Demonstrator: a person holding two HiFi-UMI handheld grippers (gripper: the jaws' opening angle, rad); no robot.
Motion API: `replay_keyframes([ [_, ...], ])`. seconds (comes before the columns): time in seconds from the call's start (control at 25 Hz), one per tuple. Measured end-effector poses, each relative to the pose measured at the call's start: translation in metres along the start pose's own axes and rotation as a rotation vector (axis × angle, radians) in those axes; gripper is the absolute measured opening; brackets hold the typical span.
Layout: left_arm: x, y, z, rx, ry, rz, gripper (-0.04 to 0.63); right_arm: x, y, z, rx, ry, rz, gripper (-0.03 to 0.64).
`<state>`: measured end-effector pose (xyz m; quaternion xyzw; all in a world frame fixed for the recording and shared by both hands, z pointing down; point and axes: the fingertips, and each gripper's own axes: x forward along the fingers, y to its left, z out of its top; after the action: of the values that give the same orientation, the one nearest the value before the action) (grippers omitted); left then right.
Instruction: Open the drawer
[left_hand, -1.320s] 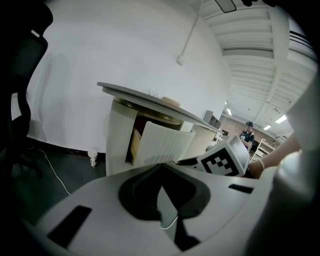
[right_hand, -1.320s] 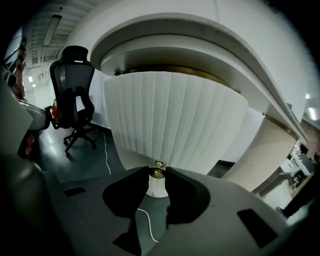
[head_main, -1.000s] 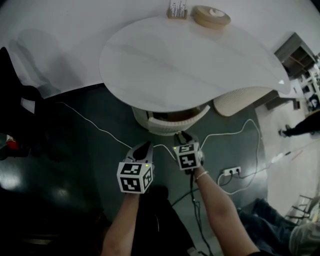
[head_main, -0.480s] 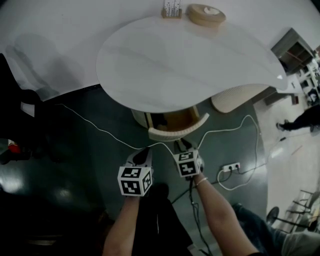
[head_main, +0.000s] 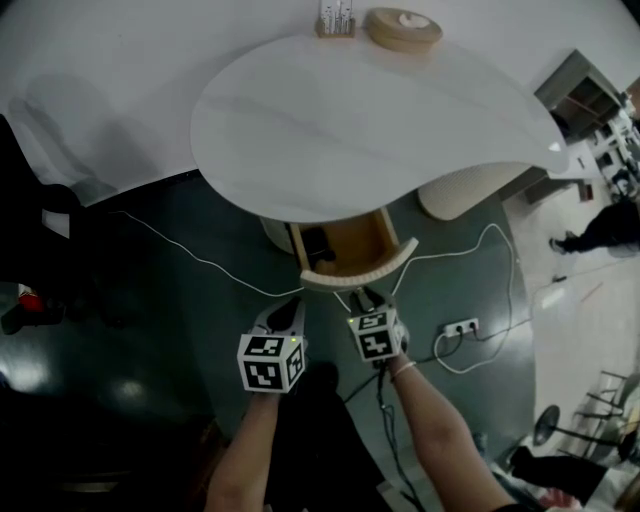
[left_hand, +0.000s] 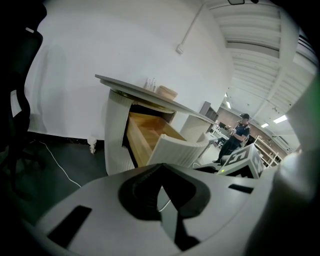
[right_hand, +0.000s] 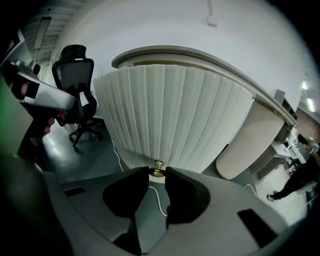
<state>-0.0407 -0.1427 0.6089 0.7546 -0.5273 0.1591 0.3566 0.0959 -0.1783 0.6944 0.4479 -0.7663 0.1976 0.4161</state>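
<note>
Centrally, the drawer (head_main: 352, 246) stands open beneath the near edge of the white tabletop (head_main: 340, 120), its wooden inside exposed (the curved, ribbed front lies nearest the person). At that front the right gripper (head_main: 372, 297) has its fingers pinching the brass knob (right_hand: 159, 167). Just to the left, the left gripper (head_main: 289, 304) is clear of the drawer, fingers pressed together on nothing.

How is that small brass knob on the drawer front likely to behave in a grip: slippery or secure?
The knob looks rounded and polished, so it could slip from the right claw pinching it. The drawer is wood with a ribbed curved front, probably fairly heavy, yet it likely slides rather than tips.
</note>
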Motion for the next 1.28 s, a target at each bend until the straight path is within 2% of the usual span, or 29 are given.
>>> replay_keyframes([
  [0.28,-0.010,-0.004,-0.014,0.002,0.029,0.001,0.003,-0.013,0.003,-0.020,0.023,0.029,-0.003,0.100],
  [0.52,-0.019,-0.009,-0.025,0.001,0.049,0.003,0.003,-0.025,0.007,-0.039,0.074,0.093,-0.007,0.100],
  [0.76,-0.027,-0.014,-0.030,0.003,0.067,0.005,0.003,-0.033,0.014,-0.042,0.109,0.102,0.011,0.100],
  [1.16,-0.039,-0.018,-0.025,0.010,0.075,0.006,0.003,-0.048,0.012,-0.046,0.177,0.200,-0.043,0.101],
  [1.28,-0.041,-0.015,-0.018,0.006,0.071,0.008,0.003,-0.059,0.017,-0.041,0.196,0.180,-0.041,0.043],
])
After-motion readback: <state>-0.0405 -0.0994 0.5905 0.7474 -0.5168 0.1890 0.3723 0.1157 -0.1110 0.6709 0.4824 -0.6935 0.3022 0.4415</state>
